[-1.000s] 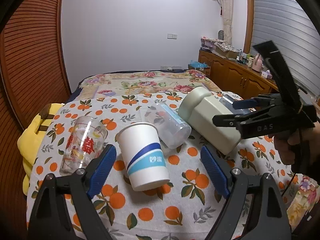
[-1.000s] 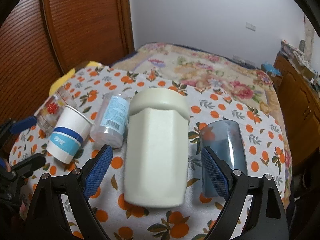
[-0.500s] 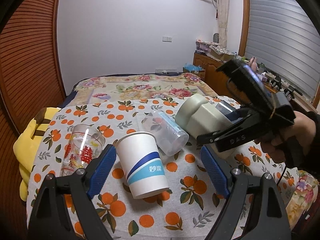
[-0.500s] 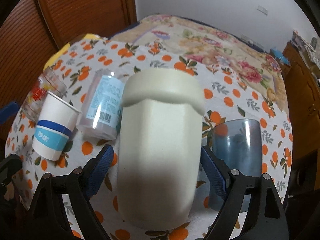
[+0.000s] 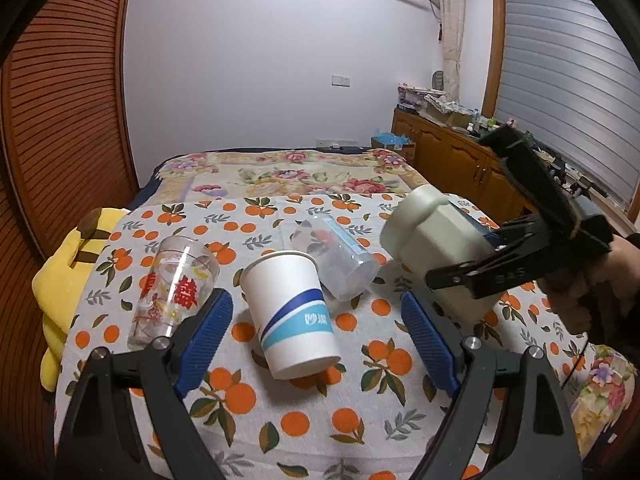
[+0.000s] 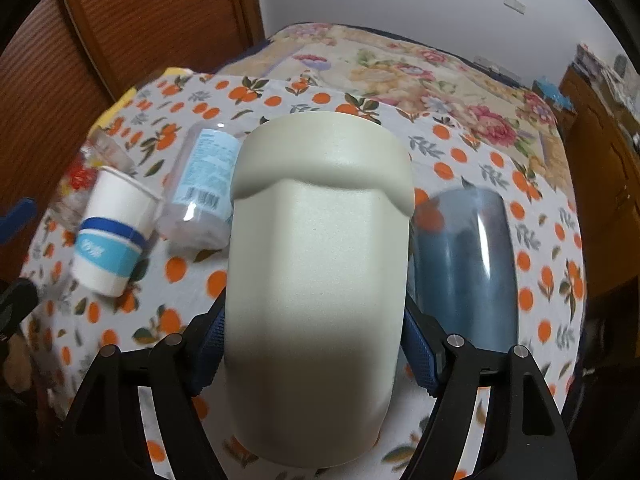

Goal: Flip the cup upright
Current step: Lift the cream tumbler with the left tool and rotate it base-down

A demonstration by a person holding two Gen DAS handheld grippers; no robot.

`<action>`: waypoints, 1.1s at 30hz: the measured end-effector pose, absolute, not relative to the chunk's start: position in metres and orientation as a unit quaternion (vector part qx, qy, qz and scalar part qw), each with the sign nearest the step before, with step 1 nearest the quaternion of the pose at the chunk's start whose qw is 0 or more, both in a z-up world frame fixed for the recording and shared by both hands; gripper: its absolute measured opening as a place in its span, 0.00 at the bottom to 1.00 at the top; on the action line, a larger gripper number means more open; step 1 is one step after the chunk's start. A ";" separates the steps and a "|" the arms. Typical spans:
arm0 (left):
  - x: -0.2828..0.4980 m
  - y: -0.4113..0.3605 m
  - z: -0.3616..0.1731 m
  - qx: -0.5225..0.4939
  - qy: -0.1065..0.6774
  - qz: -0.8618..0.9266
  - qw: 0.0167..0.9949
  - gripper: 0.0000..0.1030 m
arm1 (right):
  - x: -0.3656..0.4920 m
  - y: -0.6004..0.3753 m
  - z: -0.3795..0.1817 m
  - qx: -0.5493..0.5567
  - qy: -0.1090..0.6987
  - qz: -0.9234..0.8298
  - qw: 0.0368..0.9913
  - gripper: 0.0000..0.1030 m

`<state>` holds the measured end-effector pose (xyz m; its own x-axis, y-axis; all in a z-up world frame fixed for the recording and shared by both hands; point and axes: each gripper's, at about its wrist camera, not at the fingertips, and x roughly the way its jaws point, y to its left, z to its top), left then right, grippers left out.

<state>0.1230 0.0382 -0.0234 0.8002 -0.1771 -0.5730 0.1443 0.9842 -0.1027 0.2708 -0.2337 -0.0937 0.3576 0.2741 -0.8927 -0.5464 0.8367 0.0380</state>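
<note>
My right gripper (image 6: 316, 352) is shut on a large cream cup (image 6: 316, 280) and holds it lifted off the table, tilted, rim end away from me. It also shows in the left wrist view (image 5: 436, 256), raised at the right, with the right gripper (image 5: 512, 264) around it. My left gripper (image 5: 316, 332) is open and empty, its blue pads either side of a white paper cup (image 5: 292, 312) with blue bands that lies tilted on the orange-print cloth.
A clear glass with red print (image 5: 172, 292) lies left of the paper cup. A clear plastic cup with a label (image 5: 336, 256) lies behind it. A blue translucent cup (image 6: 464, 272) lies right of the cream cup. A yellow plush (image 5: 68, 264) hangs at the table's left edge.
My right gripper has closed on the cream cup and lifted it off the table. My left gripper has stayed open and drawn back slightly.
</note>
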 end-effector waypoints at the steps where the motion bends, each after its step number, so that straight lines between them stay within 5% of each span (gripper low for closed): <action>1: 0.121 0.038 -0.023 -0.026 0.304 -0.084 0.949 0.84 | 0.265 -0.237 -0.091 -0.131 0.507 0.253 0.813 0.76; 18: 0.070 0.048 -0.024 -0.049 0.308 -0.070 0.948 0.84 | 0.165 -0.234 -0.101 -0.073 0.507 0.298 0.806 0.76; 33: 0.067 0.051 -0.028 -0.054 0.315 -0.061 0.946 0.84 | 0.158 -0.210 -0.115 -0.101 0.508 0.306 0.799 0.77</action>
<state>0.0673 0.0510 -0.0279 0.7947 -0.1488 -0.5884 0.0813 0.9868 -0.1397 0.1581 -0.2102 -0.1148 0.2974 0.3854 -0.8735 -0.5915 0.7925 0.1483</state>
